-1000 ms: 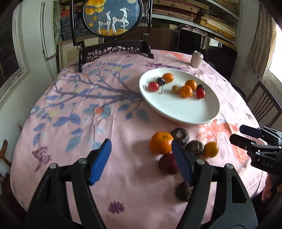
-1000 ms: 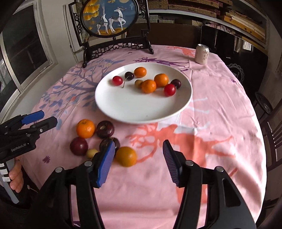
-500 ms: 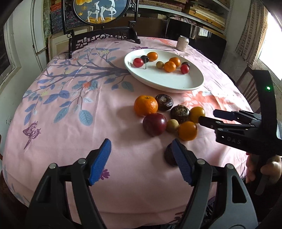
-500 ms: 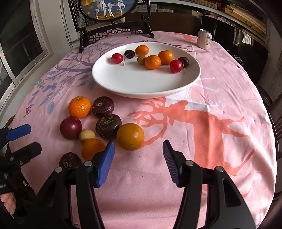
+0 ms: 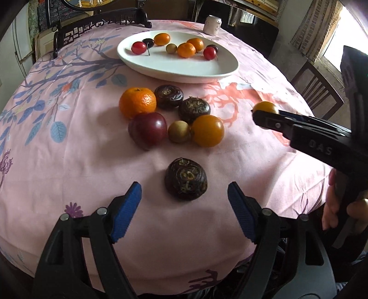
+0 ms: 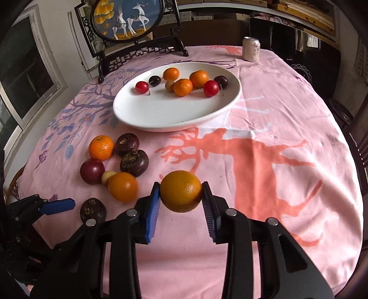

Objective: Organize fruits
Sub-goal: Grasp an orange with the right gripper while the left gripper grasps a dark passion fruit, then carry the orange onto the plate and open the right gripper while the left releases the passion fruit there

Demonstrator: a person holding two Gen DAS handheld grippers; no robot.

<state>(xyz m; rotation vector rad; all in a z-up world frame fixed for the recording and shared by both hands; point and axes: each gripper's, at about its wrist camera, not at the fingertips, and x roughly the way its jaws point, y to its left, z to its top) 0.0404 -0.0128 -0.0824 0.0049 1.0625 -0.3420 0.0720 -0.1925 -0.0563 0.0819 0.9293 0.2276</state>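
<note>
We've got the right gripper clenched on a smooth orange fruit; its jaws have just been closing and both blue pads press the fruit's sides. In the left wrist view the same fruit peeks out past the right gripper's tip at about 3 o'clock of the loose pile.

Our left gripper is released; its jaws have just been opening and they stand wide. A dark wrinkled fruit lies on the pink tablecloth just ahead of the gap, at 12 o'clock from the fingertips; pads not touching it.

Loose pile on the cloth, at 12 o'clock of that dark fruit:
- mandarin at 10 o'clock of the pile
- two more dark wrinkled fruits at 12 to 1 o'clock, touching each other
- dark red plum at 8 o'clock, against the mandarin
- small tan fruit in the middle, between the plum and a second smooth orange fruit at 4 o'clock

White plate sits beyond the pile, at 12 o'clock in both views. On its far half: three small orange fruits, two red cherries, two dark cherries, one small tan fruit. Near half bare.

Drink can stands at 1 o'clock past the plate. Framed deer picture on a dark stand at 11 o'clock, at the table's far edge. A hand shows at the left view's right edge, holding the right gripper's handle.
</note>
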